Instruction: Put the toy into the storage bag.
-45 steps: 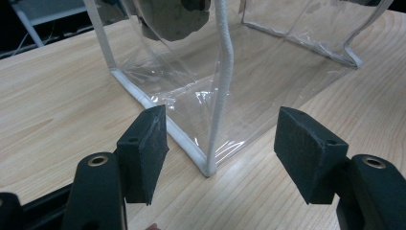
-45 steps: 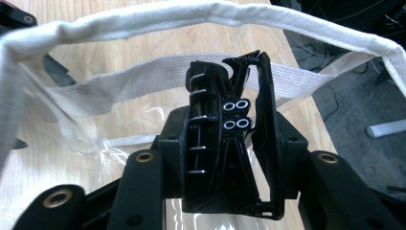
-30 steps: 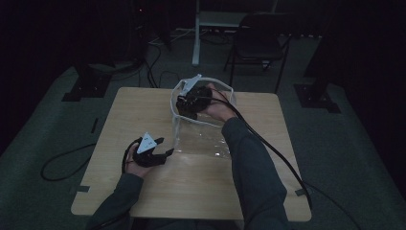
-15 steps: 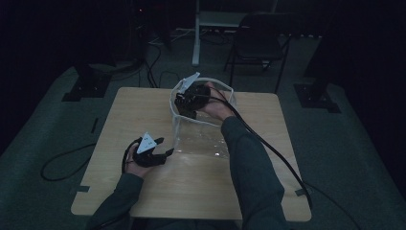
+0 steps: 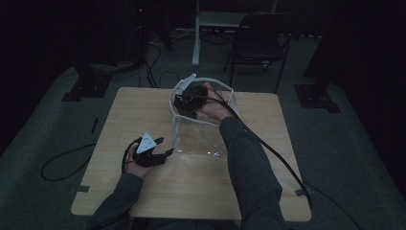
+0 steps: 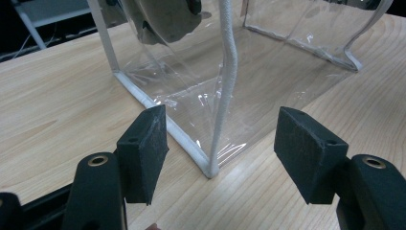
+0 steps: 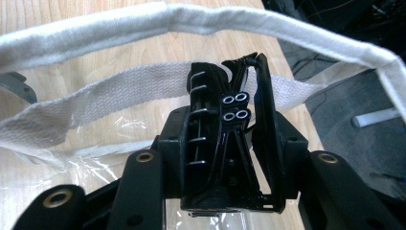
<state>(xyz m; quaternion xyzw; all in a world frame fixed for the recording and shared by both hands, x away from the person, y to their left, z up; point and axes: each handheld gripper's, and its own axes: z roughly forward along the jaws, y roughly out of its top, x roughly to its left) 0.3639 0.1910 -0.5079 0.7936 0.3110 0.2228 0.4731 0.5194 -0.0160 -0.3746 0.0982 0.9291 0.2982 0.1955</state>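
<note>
A clear plastic bag (image 5: pixel 201 136) with white fabric trim stands on the wooden table (image 5: pixel 139 110), its mouth turned to the far side. My right gripper (image 5: pixel 189 101) is at that mouth, shut on a black plastic and wire object (image 7: pixel 210 120). The bag's white rim (image 7: pixel 143 24) loops around the right gripper (image 7: pixel 230 148). My left gripper (image 5: pixel 165 153) rests on the table at the bag's near left corner. Its jaws stand open in the left gripper view (image 6: pixel 222 143); the bag's white corner seam (image 6: pixel 225 96) rises between them, touching neither pad.
A dark chair (image 5: pixel 258 43) and a white desk leg (image 5: pixel 196 33) stand beyond the table. Stand bases (image 5: pixel 86 86) and cables (image 5: pixel 62 163) lie on the floor at the left. A cable (image 5: pixel 273 153) trails from the right gripper along the sleeve.
</note>
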